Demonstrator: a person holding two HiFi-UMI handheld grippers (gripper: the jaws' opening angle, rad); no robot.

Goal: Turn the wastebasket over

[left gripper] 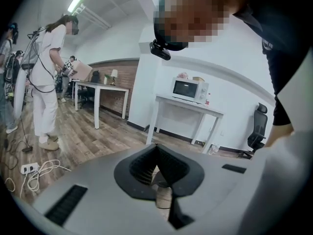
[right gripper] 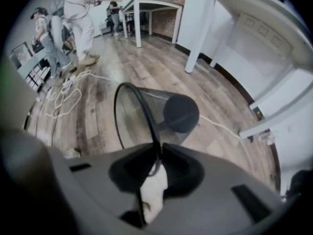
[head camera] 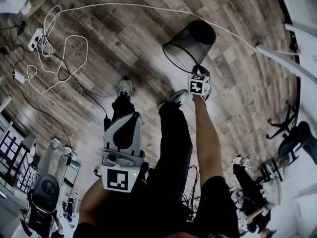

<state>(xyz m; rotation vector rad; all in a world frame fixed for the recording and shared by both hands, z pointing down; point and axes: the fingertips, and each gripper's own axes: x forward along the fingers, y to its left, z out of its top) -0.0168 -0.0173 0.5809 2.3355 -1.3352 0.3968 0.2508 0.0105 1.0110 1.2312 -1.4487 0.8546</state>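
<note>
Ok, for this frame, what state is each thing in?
wastebasket: tipped on its side, empty, held by its rim.
right gripper: shut on the wastebasket rim.
left gripper: shut, nothing between its jaws.
microwave: door closed.
white cable: lying in loose loops.

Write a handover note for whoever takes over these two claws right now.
Left claw: shut, empty, held back near the body.
Right claw: shut on the rim of the wastebasket.
Wastebasket: tipped on its side over the wood floor, mouth toward the person, base pointing away. Whether it touches the floor is unclear.
Done: rim gripped, basket tipped.
Left: finish the turn, probably set it down, then let go.
</note>
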